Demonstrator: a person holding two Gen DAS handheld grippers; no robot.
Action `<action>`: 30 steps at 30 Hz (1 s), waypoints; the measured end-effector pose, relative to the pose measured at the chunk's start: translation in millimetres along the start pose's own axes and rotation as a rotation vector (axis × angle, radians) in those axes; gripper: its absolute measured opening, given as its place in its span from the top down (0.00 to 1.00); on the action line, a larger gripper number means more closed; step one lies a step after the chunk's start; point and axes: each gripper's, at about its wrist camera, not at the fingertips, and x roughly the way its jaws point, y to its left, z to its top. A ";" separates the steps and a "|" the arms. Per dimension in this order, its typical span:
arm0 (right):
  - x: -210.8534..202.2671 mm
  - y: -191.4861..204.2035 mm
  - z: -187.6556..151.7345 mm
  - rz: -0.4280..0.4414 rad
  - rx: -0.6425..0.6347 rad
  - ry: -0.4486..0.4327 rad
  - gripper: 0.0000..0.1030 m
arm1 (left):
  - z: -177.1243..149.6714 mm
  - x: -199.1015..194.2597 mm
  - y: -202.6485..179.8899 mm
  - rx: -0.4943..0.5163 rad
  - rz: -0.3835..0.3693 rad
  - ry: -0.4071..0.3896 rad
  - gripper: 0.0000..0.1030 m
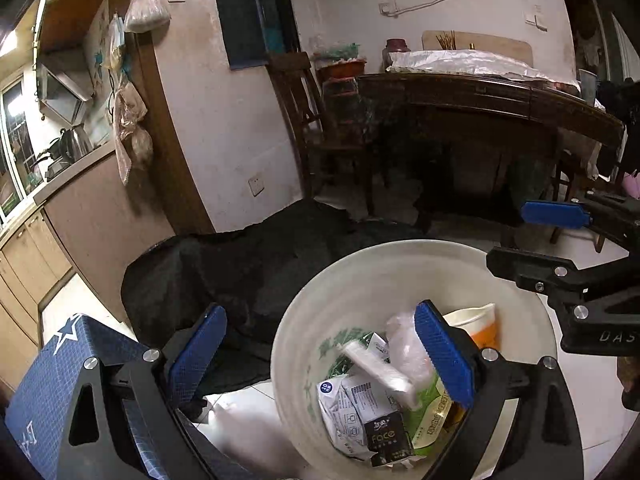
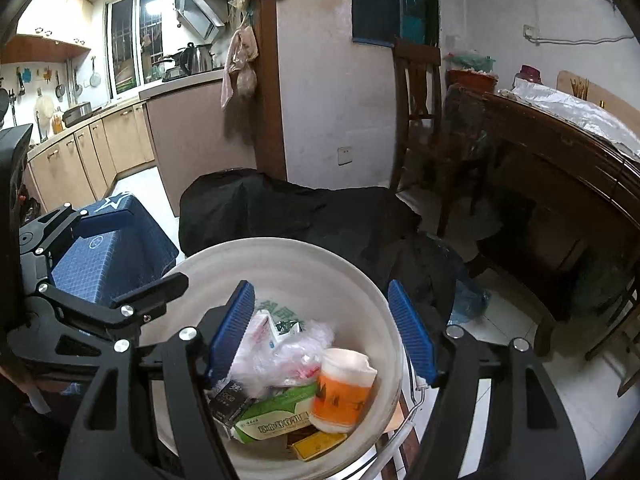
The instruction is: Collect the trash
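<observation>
A white bucket point(image 1: 320, 304) point(image 2: 288, 256) stands on the tiled floor and holds trash: an orange-and-white paper cup point(image 2: 344, 392) point(image 1: 480, 324), a clear plastic bag point(image 2: 288, 352) point(image 1: 408, 348), a green tissue pack point(image 2: 272, 412) point(image 1: 428, 412), a black packet point(image 1: 386, 436) point(image 2: 228, 396) and white wrappers point(image 1: 344, 408). A small white item point(image 1: 380, 372) shows blurred inside the bucket. My left gripper point(image 1: 320, 360) is open and empty above the bucket's left rim. My right gripper point(image 2: 320, 332) is open and empty above the bucket, and its fingers point(image 1: 552, 214) show at the right of the left wrist view.
A black bag point(image 1: 240, 272) point(image 2: 296, 208) lies behind the bucket. A blue patterned box point(image 1: 80, 364) point(image 2: 116, 248) sits to the left. A dark wooden table point(image 1: 480, 96) point(image 2: 560, 152) and chair point(image 2: 420, 128) stand at the right; kitchen cabinets point(image 2: 88, 156) at the left.
</observation>
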 end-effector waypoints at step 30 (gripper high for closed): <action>-219.0 110.2 -151.8 -0.359 0.113 -0.072 0.05 | -173.1 -220.5 -16.5 0.029 -0.105 -0.099 0.05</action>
